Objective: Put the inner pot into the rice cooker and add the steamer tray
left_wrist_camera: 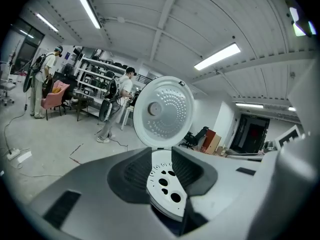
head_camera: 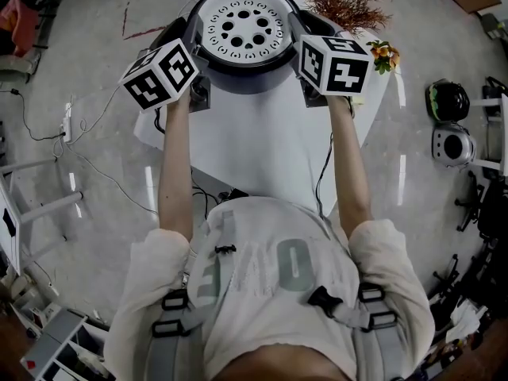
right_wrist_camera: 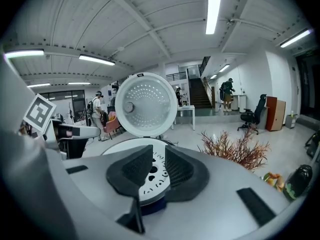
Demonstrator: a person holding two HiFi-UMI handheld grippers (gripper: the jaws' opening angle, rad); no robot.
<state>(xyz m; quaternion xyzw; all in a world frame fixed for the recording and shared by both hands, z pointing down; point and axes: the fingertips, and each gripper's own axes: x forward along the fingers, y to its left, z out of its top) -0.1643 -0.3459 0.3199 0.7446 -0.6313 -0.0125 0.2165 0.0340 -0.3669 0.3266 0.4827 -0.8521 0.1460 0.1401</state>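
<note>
The jaws of our left gripper (left_wrist_camera: pixel 161 152) and our right gripper (right_wrist_camera: pixel 159 149) stand slightly spread. The steamer tray (head_camera: pixel 243 27) shows in each gap, unpinched. It sits in the open rice cooker (head_camera: pixel 248 76) on the white counter (head_camera: pixel 262 153), with the lid (left_wrist_camera: pixel 163 111) upright behind.

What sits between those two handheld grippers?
The holed steamer tray, inside the rice cooker, sits between left gripper and right gripper, seen in the head view.
</note>
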